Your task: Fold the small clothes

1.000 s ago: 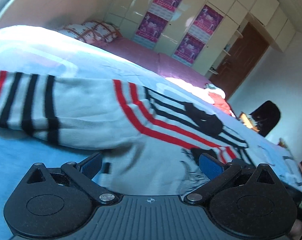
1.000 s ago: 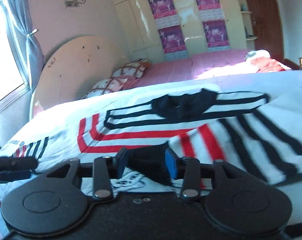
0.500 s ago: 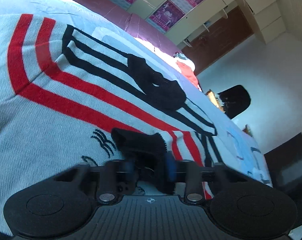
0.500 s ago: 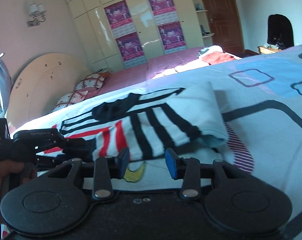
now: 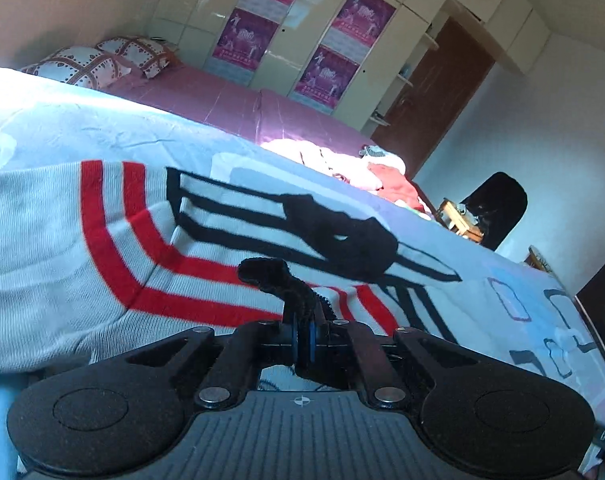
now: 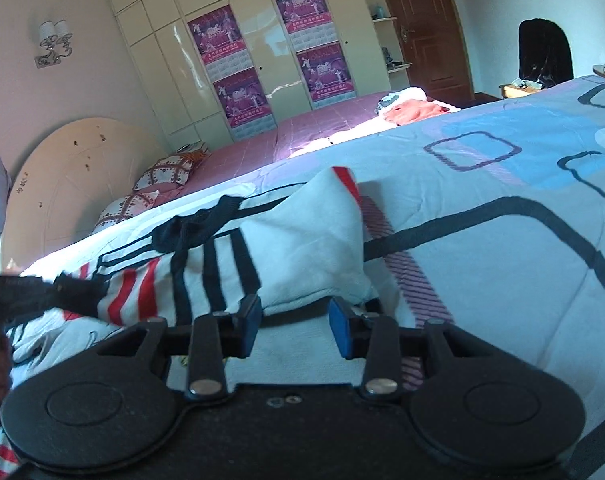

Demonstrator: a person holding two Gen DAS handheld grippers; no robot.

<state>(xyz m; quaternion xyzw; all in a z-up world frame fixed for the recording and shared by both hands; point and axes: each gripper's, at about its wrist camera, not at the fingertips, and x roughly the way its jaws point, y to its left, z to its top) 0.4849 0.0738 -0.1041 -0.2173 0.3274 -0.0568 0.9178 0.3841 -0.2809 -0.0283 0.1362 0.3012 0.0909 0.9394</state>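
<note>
Your left gripper (image 5: pixel 302 334), angled down, pinches the sweater's (image 5: pixel 102 248) black cuff (image 5: pixel 278 280); your right gripper (image 6: pixel 293 326) is closing, nothing between, bedspread (image 6: pixel 502 240) bare rightward.

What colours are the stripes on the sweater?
Red and black stripes on the white sweater, clearest in the left wrist view.

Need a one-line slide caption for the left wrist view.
Left tongs shut on the black cuff of a striped sweater spread on the bed.
</note>
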